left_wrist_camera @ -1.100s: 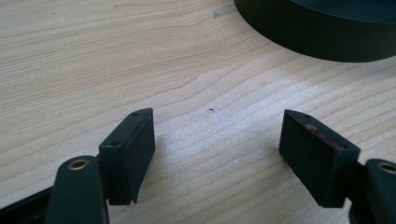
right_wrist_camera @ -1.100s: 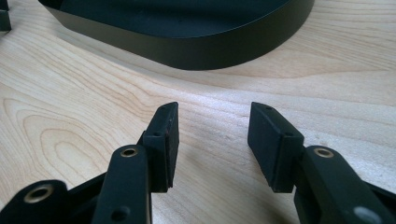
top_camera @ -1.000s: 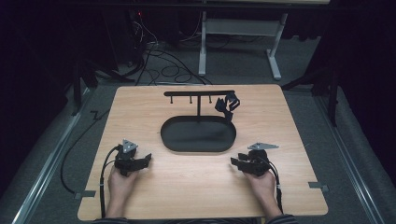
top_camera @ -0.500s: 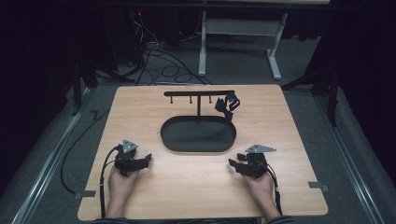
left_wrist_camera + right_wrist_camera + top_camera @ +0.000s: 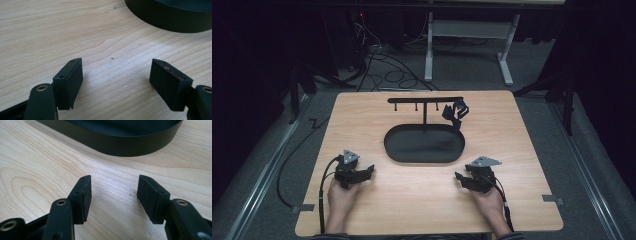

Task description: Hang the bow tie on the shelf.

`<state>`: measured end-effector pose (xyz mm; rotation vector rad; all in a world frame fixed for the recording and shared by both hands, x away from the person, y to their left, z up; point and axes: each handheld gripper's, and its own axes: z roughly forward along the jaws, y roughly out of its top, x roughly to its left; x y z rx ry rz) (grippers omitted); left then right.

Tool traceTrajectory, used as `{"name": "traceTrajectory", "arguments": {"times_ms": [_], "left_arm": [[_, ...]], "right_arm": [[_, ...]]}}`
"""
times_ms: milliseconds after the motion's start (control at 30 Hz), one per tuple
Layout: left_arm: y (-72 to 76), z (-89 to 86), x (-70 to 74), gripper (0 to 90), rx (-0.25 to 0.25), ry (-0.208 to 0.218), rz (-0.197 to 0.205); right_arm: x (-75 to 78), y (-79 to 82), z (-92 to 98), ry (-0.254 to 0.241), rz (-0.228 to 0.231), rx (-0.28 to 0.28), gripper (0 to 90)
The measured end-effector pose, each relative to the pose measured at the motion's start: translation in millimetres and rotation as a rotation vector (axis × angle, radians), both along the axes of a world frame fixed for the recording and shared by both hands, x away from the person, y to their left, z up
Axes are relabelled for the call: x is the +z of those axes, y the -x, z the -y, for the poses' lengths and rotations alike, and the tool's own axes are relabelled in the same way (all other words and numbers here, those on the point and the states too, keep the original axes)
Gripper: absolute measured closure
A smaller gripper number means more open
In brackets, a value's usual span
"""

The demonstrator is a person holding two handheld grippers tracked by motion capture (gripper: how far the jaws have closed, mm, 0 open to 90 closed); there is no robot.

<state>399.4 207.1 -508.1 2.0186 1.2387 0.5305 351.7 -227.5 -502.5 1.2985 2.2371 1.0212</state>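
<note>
A dim lab or recording studio: pale wooden worktop (image 5: 522,150) on grey carpet (image 5: 537,75), black curtains (image 5: 602,50) all around, loose cables (image 5: 382,60) snaking across the floor, white legs of an adjustable desk (image 5: 507,55) behind, tape marks (image 5: 552,199) at the worktop's edge.

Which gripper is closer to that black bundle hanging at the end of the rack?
Right. The right gripper sits on the near table edge almost straight below the black bundle, across the tray. The left gripper is equally near the person but farther off sideways.
</note>
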Motion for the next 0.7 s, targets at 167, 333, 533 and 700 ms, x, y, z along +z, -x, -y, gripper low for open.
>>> {"name": "traceTrajectory", "arguments": {"times_ms": [167, 333, 533, 700], "left_arm": [[0.0, 0.0, 0.0, 27.3, 0.000, 0.000, 0.000], [0.0, -0.1, 0.0, 27.3, -0.001, 0.000, 0.000], [0.1, -0.1, 0.1, 27.3, -0.002, -0.003, -0.001], [0.1, -0.1, 0.1, 27.3, -0.001, -0.002, -0.001]], "right_arm": [[-0.3, 2.5, -4.8, 0.051, 0.021, 0.007, 45.2], [-0.5, 3.5, -6.4, 0.059, 0.024, 0.001, 44.2], [-0.5, 3.8, -6.9, 0.061, 0.021, -0.014, 42.0], [-0.5, 3.7, -6.9, 0.061, 0.021, -0.014, 41.7]]}}
